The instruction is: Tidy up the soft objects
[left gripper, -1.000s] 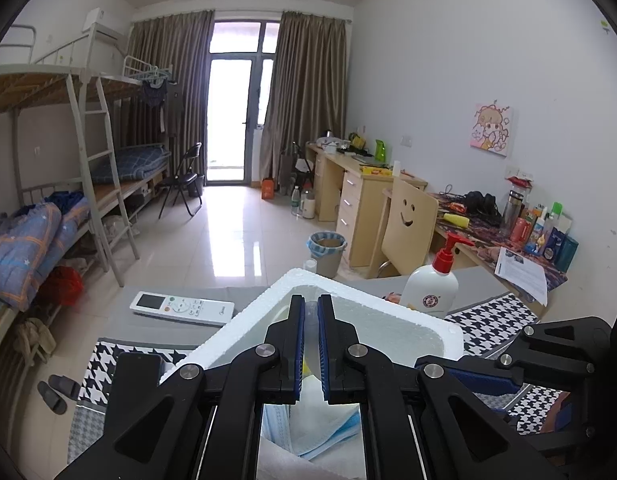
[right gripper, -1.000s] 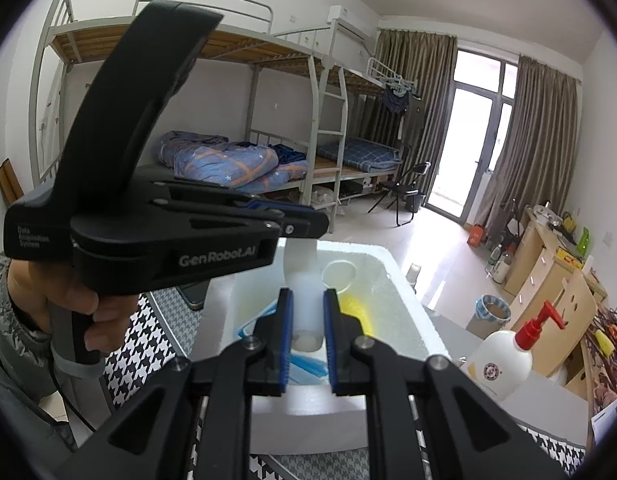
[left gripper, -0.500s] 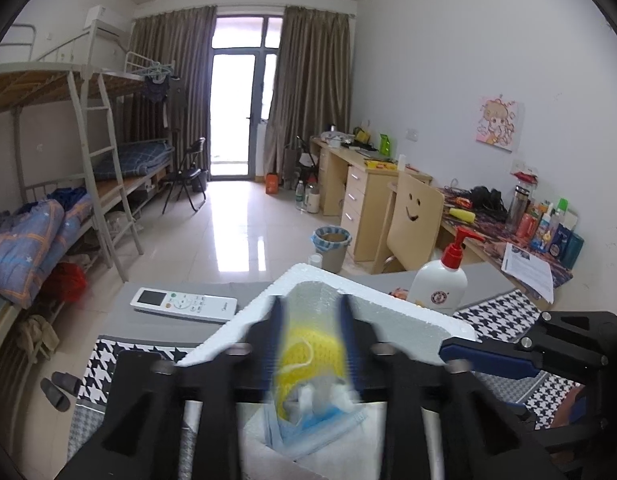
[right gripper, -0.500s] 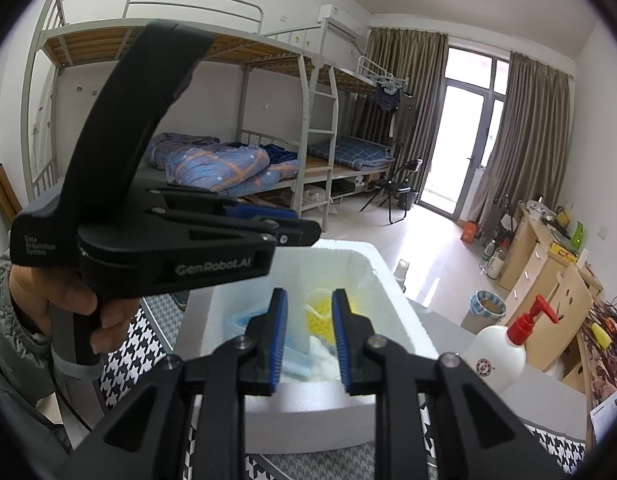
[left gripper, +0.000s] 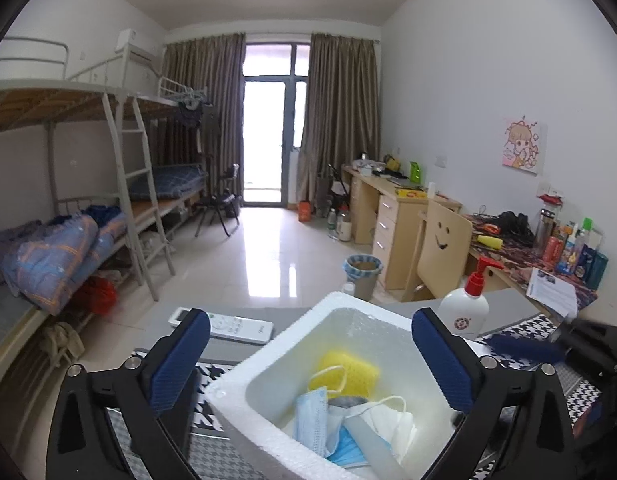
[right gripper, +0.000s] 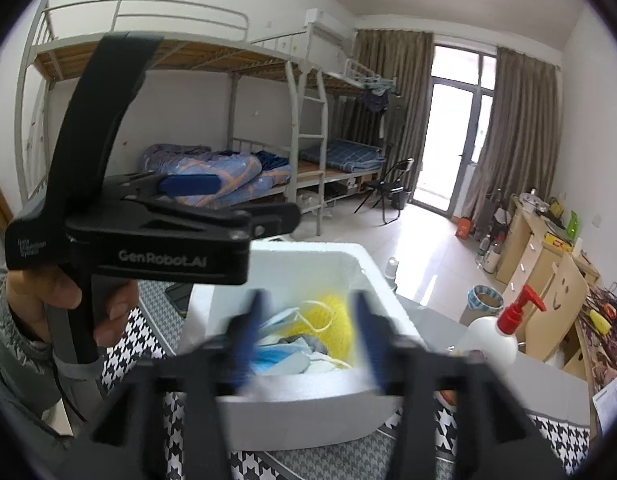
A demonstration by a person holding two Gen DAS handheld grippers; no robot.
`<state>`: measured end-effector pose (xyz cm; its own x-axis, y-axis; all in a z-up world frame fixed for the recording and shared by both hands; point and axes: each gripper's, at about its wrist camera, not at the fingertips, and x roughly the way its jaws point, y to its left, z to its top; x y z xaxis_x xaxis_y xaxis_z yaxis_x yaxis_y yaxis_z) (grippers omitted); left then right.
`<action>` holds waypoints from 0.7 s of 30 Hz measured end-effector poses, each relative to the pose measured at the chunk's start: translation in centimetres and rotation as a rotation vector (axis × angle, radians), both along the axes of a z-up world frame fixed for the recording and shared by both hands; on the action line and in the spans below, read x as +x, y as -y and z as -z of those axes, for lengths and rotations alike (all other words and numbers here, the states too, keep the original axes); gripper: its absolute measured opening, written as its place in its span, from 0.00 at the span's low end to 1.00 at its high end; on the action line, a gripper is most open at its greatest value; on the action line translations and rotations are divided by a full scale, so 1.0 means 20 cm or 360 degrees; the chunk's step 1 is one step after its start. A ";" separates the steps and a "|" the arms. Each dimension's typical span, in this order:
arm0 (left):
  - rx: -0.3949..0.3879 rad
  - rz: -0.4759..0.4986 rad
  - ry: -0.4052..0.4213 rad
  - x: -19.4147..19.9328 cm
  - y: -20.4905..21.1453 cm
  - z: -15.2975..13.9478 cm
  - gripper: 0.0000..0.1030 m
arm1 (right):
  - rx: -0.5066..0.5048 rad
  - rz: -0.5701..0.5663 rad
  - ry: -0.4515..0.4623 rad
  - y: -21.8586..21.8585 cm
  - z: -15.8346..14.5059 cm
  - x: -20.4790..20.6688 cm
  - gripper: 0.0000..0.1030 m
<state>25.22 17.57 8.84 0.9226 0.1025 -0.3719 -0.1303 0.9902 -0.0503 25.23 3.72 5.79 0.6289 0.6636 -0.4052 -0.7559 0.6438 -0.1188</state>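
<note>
A yellow knitted item, blue face masks and a white mask are seen heaped inside the white foam box, at the lower centre of the left wrist frame. The left gripper is held above the box with its blue-padded fingers spread wide and nothing between them. The right gripper, blurred at the lower centre of its own frame, is likewise spread, empty, over the box. A pump bottle is stood just right of the box and a remote control lies to its left, both on the desk with its houndstooth cloth.
</note>
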 end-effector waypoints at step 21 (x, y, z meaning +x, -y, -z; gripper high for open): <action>0.0094 -0.0070 0.0084 -0.22 0.11 -0.09 0.99 | 0.0135 0.0030 0.0015 0.09 -0.07 -0.14 0.95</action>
<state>20.76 15.45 10.58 0.9349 0.1634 -0.3151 -0.1722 0.9851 -0.0002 22.41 1.89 7.16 0.6453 0.6831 -0.3420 -0.7425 0.6661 -0.0706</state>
